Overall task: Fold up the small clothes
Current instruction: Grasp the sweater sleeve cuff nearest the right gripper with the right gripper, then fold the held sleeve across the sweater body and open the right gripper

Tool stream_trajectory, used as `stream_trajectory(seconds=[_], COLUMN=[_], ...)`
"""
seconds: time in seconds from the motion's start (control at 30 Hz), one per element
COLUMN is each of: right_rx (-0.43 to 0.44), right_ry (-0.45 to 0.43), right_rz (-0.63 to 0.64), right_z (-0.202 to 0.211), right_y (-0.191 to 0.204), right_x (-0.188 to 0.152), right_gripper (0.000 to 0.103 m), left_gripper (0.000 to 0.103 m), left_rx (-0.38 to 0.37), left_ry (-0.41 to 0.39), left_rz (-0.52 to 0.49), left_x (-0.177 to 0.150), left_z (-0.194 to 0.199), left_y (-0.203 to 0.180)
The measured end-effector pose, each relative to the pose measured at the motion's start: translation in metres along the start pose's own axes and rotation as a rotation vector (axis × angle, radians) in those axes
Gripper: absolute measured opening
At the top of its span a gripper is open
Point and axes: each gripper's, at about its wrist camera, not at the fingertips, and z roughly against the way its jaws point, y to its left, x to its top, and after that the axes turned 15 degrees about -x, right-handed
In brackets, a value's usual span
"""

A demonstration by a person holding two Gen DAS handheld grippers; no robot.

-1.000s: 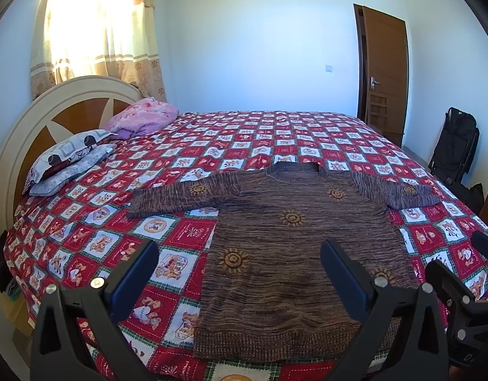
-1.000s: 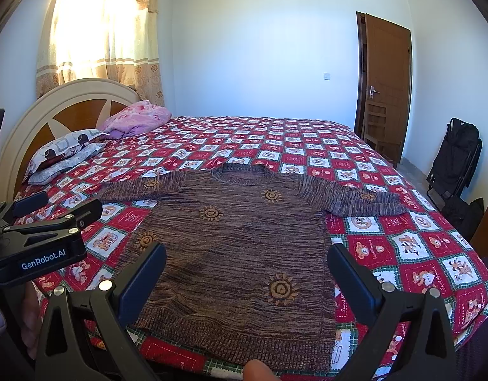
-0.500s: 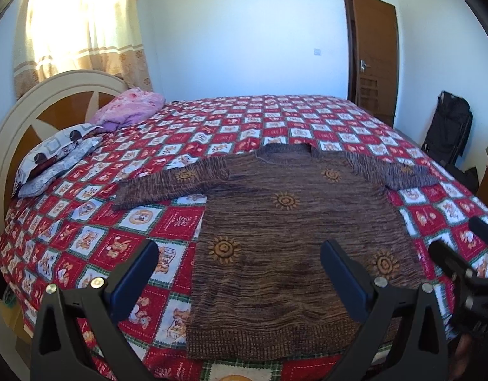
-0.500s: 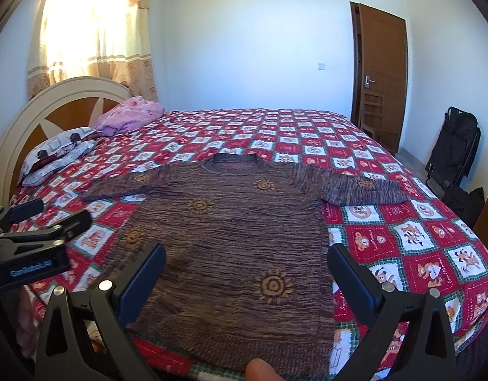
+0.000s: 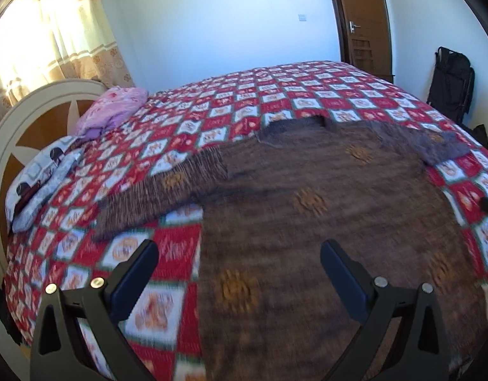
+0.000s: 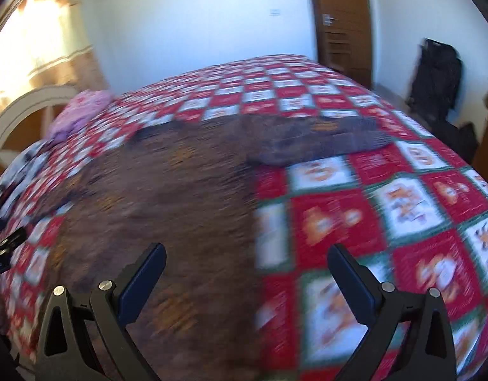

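A brown knitted sweater (image 5: 323,216) with orange sun motifs lies flat on the bed, both sleeves spread out. In the left wrist view my left gripper (image 5: 239,263) is open and empty, low over the sweater's left lower body. In the right wrist view the sweater (image 6: 168,190) fills the left half, blurred. My right gripper (image 6: 247,266) is open and empty, over the sweater's right side edge. The left sleeve (image 5: 161,197) points toward the pillows; the right sleeve (image 6: 320,146) points toward the door.
A red, white and green checked bedspread (image 5: 275,101) covers the bed. Pillows (image 5: 44,177) and a pink bundle (image 5: 114,111) lie at the white headboard (image 5: 18,120). A brown door (image 5: 361,22) and a black bag (image 5: 450,85) stand at the right.
Both grippers have dropped lower and closer to the sweater, tilting down. The views are now motion-blurred. The sweater has not moved and both grippers remain open.
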Motion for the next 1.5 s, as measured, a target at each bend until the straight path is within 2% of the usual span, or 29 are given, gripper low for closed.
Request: stream_trajectory(seconds=[0.1,0.2,0.37,0.43,0.5,0.7,0.83,0.97,1.13,1.3,1.37,1.4,1.5], right_rx=[-0.020,-0.062,-0.101,-0.098,-0.102,-0.160,-0.193,-0.221,-0.234,-0.248,-0.247,-0.247,-0.238], right_ry=[0.043,0.054,0.077,0.097,0.106,0.132,0.151,0.192,0.206,0.175,0.150,0.136,0.106], right_rz=[-0.096,-0.132,-0.158,-0.164,-0.168,-0.205,-0.210,-0.205,-0.170,-0.122,-0.117,-0.116,-0.100], right_z=[-0.026,-0.044,-0.075,-0.088,-0.100,-0.137,-0.156,-0.176,-0.186,-0.180,-0.173,-0.170,-0.163], right_y=[-0.032,-0.051,-0.074,-0.082,-0.090,-0.109,-0.115,-0.119,-0.116,-0.111,-0.111,-0.110,-0.102], right_x=[0.024,0.044,0.070,0.079,0.089,0.114,0.126,0.132,0.131,0.136,0.140,0.142,0.149], right_gripper=[0.102,0.101,0.090,0.079,0.074,0.072,0.064,0.062,0.034,0.018,0.017,0.005,0.005], left_gripper=[0.103,0.103,0.103,0.103,0.103,0.103,0.103,0.103,0.103,0.103,0.103,0.103,0.103], left_rx=[0.010,0.020,0.031,0.035,0.029,0.028,0.040,0.038,0.022,0.001,-0.010,-0.011,-0.020], left_ry=[0.010,0.018,0.054,0.068,0.079,0.106,0.114,0.119,0.143,0.153,0.152,0.151,0.145], left_rz=[0.006,0.011,0.015,0.013,0.014,0.031,0.048,0.068,0.086,0.105,0.106,0.105,0.110], left_x=[0.015,0.027,0.038,0.040,0.044,0.053,0.057,0.059,0.056,0.053,0.053,0.052,0.052], left_z=[-0.021,-0.042,-0.081,-0.096,-0.110,-0.143,-0.155,-0.162,-0.174,-0.178,-0.178,-0.178,-0.178], left_y=[0.007,0.011,0.015,0.014,0.014,0.020,0.026,0.031,0.033,0.033,0.033,0.032,0.033])
